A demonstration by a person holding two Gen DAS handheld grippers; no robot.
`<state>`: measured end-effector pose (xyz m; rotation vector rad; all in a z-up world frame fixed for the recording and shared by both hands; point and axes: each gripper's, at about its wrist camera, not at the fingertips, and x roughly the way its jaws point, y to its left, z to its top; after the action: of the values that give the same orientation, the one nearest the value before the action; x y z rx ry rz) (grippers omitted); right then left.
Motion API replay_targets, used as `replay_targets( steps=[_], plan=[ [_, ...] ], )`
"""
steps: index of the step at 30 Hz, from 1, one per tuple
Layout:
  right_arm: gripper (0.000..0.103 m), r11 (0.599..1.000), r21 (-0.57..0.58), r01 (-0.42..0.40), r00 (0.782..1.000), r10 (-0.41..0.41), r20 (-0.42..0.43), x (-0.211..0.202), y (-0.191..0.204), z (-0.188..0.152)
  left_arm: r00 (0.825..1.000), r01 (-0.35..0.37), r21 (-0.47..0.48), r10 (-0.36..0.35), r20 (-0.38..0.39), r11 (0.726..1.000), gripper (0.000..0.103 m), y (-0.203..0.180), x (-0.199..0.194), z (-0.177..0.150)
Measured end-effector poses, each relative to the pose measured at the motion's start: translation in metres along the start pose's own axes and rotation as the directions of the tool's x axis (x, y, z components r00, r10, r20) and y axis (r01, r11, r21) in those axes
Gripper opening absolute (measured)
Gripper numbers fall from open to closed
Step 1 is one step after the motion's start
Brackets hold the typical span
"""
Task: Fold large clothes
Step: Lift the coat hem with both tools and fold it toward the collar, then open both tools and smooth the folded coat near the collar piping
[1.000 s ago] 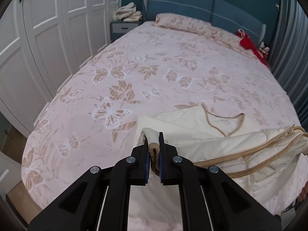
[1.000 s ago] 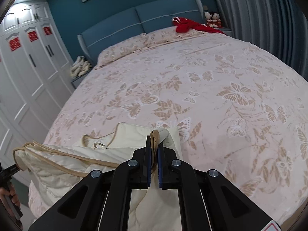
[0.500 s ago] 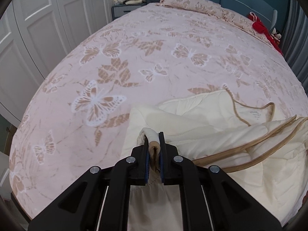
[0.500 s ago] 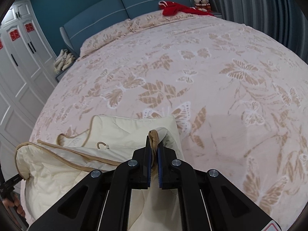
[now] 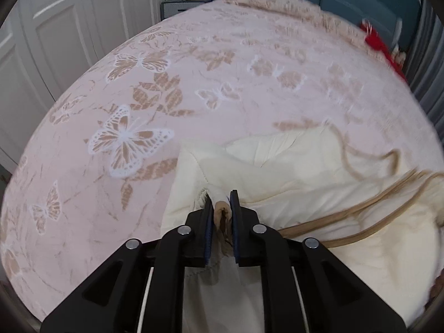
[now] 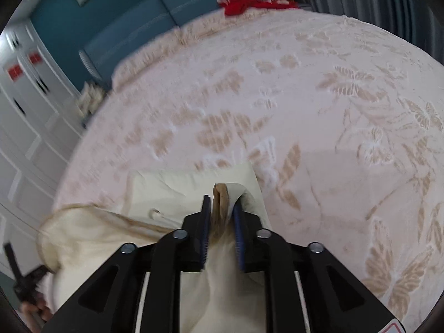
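On the left, the left gripper (image 5: 222, 208) hangs low over the near edge of the bed (image 5: 194, 63). Its jaws are opening, with a tan-bound hem corner of the cream quilted garment (image 5: 291, 166) between the blue pads; the cloth touches the left pad and a thin gap shows at the right one, so the grip looks to be letting go. Beyond it the garment lies folded on the butterfly bedspread (image 5: 127, 138), its neckline trim (image 5: 360, 163) curling on the upper layer and doubled tan edging running off to the right.

On the right, the right gripper (image 6: 221, 208) is over the garment's other near corner. Its jaws are also opening, and stand wider: the folded tan hem (image 6: 220, 197) stands upright between the pads, leaning on the left one, clear of the right. The garment's far fold lies flat ahead of it, with a small hanging loop (image 6: 155, 213) showing.

The garment looks soft, padded and light but bulky. It should sag and billow rather than hold a crease, and its smooth shell may slide on itself. The bound hem and corners seem the best places to pinch, since the edging gives a firmer, thicker ridge than the loose padded panels.
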<state>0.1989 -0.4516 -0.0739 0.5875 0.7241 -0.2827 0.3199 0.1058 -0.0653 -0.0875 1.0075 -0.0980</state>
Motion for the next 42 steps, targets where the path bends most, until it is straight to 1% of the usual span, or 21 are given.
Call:
replay_targets(
  steps=[1,2,3,4,5,6,7,8,9,11,12,14,17,20,21,24,25,26,29,33,42],
  plan=[
    [0.028,1.000,0.000,-0.011,0.999,0.011,0.035,-0.013,0.001,0.003,0.999,0.029,-0.023,-0.028,0.016,0.999,0.016,0.005,-0.008,0.003],
    [0.037,1.000,-0.006,-0.007,0.998,0.008,0.060,-0.022,0.002,0.006,0.998,0.057,-0.044,-0.056,0.031,0.997,0.023,0.008,-0.015,0.005],
    [0.040,1.000,-0.026,-0.002,0.995,0.005,0.100,-0.036,0.006,0.009,0.994,0.100,-0.077,-0.096,0.056,0.992,0.041,0.014,-0.026,0.009],
    [0.040,0.999,-0.043,-0.012,0.993,0.017,0.117,-0.045,0.009,0.011,0.991,0.099,-0.098,-0.089,0.098,0.990,0.058,0.017,-0.039,0.012],
    [0.040,0.998,-0.061,-0.022,0.992,0.029,0.126,-0.051,0.013,0.012,0.984,0.049,-0.112,-0.029,0.174,0.992,0.084,0.018,-0.055,0.015],
    [0.040,0.996,-0.090,-0.025,0.991,0.037,0.131,-0.057,0.019,0.011,0.972,0.030,-0.114,-0.003,0.234,0.993,0.085,0.017,-0.067,0.017],
    [0.040,0.992,-0.123,-0.023,0.991,0.039,0.129,-0.059,0.026,0.009,0.961,0.026,-0.099,0.002,0.278,0.995,0.085,0.015,-0.078,0.019],
    [0.040,0.986,-0.163,-0.018,0.992,0.038,0.120,-0.058,0.035,0.006,0.956,0.025,-0.067,-0.004,0.293,0.997,0.083,0.008,-0.086,0.023],
    [0.040,0.981,-0.192,-0.011,0.993,0.033,0.114,-0.055,0.041,0.002,0.957,0.023,-0.049,-0.008,0.291,0.999,0.081,0.003,-0.088,0.025],
    [0.040,0.966,-0.257,0.013,0.995,0.014,0.100,-0.045,0.057,-0.008,0.965,0.023,0.031,-0.030,0.261,0.999,0.072,-0.024,-0.083,0.026],
    [0.040,0.959,-0.284,0.012,0.996,0.013,0.086,-0.037,0.067,-0.013,0.969,0.024,0.066,-0.040,0.242,0.998,0.070,-0.035,-0.079,0.025],
    [0.040,0.950,-0.311,-0.007,0.998,0.024,0.052,-0.026,0.080,-0.023,0.979,0.036,0.147,-0.064,0.195,0.988,0.062,-0.066,-0.065,0.018],
    [0.040,0.929,-0.369,-0.032,0.999,0.035,0.001,-0.008,0.102,-0.036,0.989,0.065,0.210,-0.092,0.118,0.975,0.062,-0.099,-0.040,0.004],
    [0.040,0.904,-0.426,-0.040,0.998,0.020,-0.052,0.013,0.116,-0.047,0.995,0.076,0.219,-0.088,0.045,0.973,0.062,-0.114,-0.010,-0.006],
    [0.040,0.895,-0.446,-0.028,0.998,-0.002,-0.066,0.023,0.117,-0.050,0.997,0.065,0.218,-0.075,0.035,0.974,0.062,-0.115,-0.005,-0.012],
    [0.039,0.901,-0.435,-0.003,0.995,-0.040,-0.090,0.044,0.107,-0.049,0.999,0.028,0.214,-0.035,0.029,0.976,0.062,-0.111,0.013,-0.018],
    [0.036,0.909,-0.418,0.005,0.994,-0.049,-0.095,0.048,0.100,-0.047,0.999,0.020,0.208,-0.026,0.028,0.978,0.062,-0.108,0.017,-0.018],
    [0.030,0.916,-0.400,0.011,0.994,-0.054,-0.097,0.051,0.093,-0.046,0.999,0.016,0.201,-0.022,0.029,0.979,0.062,-0.105,0.020,-0.018],
    [0.029,0.938,-0.346,0.024,0.993,-0.061,-0.099,0.059,0.073,-0.039,1.000,0.002,0.192,-0.008,0.029,0.981,0.062,-0.099,0.029,-0.016],
    [0.028,0.942,-0.334,0.035,0.994,-0.068,-0.089,0.063,0.062,-0.038,0.999,0.005,0.183,-0.011,0.030,0.983,0.062,-0.095,0.041,-0.019],
    [0.028,0.958,-0.287,0.010,0.996,-0.036,-0.086,0.076,0.048,-0.043,0.997,-0.006,0.179,-0.009,0.079,0.984,0.063,-0.094,0.049,-0.027]
  ],
)
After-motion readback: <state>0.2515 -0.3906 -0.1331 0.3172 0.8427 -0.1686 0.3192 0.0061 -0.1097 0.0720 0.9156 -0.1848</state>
